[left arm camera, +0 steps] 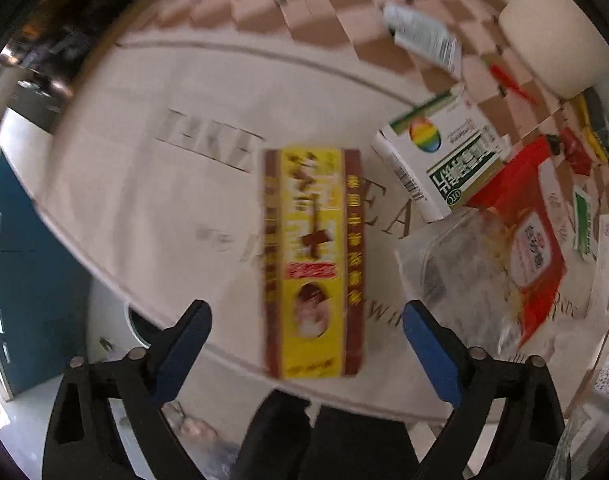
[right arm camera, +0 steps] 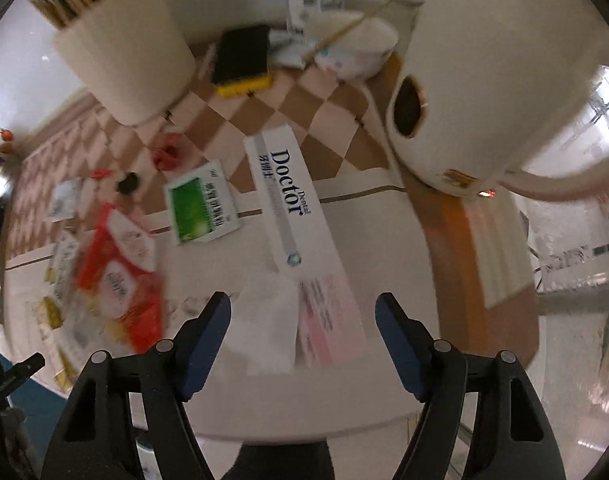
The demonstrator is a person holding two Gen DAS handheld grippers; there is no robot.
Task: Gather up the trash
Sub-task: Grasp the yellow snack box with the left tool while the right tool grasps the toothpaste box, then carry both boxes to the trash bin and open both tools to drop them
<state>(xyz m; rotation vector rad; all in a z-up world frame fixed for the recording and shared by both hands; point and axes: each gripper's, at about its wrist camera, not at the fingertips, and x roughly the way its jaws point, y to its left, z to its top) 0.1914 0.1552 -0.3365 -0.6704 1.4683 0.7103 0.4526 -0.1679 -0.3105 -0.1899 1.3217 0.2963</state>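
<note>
A yellow and brown box [left arm camera: 314,256] lies flat on the round table's cream cloth [left arm camera: 152,184]. My left gripper [left arm camera: 308,322] hovers over its near end, open, blue pads on either side and not touching it. In the right wrist view a long white "Dental Doctor" toothpaste box [right arm camera: 292,208] lies beside a crumpled white tissue [right arm camera: 270,320]. Above them my right gripper [right arm camera: 304,310] stands open, with no pad pressing on either. More litter: a white medicine box with a rainbow mark [left arm camera: 440,160], a red packet [left arm camera: 532,236], a clear plastic wrapper [left arm camera: 452,264] and a green sachet [right arm camera: 198,208].
A cream cylindrical container [right arm camera: 128,60] stands at the back left and a large white kettle [right arm camera: 484,80] at the right. A black and yellow sponge [right arm camera: 242,60] lies between them. The table edge runs just below both grippers. A teal cabinet [left arm camera: 28,248] is beyond the left edge.
</note>
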